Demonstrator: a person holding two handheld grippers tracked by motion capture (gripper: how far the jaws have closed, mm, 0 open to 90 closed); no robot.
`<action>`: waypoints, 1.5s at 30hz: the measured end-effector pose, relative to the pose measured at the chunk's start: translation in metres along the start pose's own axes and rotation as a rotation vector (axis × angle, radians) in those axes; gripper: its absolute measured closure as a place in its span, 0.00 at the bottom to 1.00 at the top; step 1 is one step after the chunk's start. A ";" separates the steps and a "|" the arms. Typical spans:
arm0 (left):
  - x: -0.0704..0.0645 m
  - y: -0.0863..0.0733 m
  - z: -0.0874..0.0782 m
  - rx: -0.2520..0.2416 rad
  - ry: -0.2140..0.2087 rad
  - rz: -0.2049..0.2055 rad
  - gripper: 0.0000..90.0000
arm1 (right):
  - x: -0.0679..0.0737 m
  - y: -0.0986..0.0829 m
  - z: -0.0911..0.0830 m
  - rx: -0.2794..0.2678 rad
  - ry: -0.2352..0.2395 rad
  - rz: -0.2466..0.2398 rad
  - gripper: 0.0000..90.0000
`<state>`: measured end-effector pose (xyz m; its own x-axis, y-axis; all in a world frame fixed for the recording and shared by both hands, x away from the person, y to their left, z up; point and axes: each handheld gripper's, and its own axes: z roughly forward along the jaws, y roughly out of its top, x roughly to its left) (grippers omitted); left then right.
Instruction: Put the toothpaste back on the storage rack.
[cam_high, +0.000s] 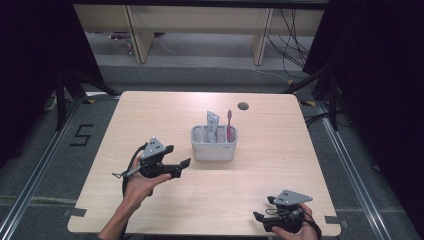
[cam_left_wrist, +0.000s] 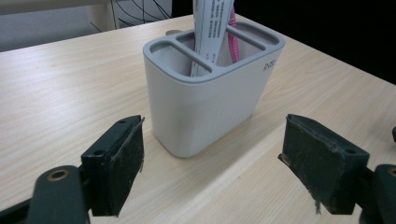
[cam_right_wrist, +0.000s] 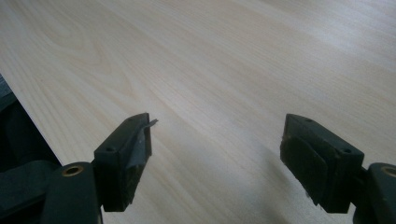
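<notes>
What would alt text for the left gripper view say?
A white three-slot holder stands on a pale wooden table, framed between the open jaws of the left claw. A white tube and a pink toothbrush stand in its slots.

You are working in a lab-style recording bay: black curtains (cam_high: 30, 65) flank a lone wooden surface (cam_high: 150, 107), loose cables (cam_high: 292, 40) trail on the floor, and a taped number marking (cam_high: 81, 135) sits beside metal floor rails (cam_high: 37, 175).
</notes>
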<state>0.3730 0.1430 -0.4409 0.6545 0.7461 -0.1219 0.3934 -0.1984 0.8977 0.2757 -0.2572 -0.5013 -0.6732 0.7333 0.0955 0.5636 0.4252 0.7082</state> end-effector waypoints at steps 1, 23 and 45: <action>0.000 -0.002 -0.001 0.003 0.000 -0.002 0.22 | 0.000 0.000 0.000 -0.002 -0.002 0.000 0.28; -0.005 -0.040 -0.021 0.045 -0.004 0.025 0.20 | -0.001 0.001 0.002 0.002 0.015 -0.020 0.28; 0.000 -0.070 -0.038 0.087 0.001 0.024 0.20 | 0.001 0.001 0.001 -0.002 -0.011 -0.008 0.28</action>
<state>0.3207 0.1814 -0.4879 0.6643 0.7408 -0.1002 0.4320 -0.2711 0.8601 0.2764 -0.2558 -0.5015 -0.6722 0.7358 0.0821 0.5574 0.4300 0.7102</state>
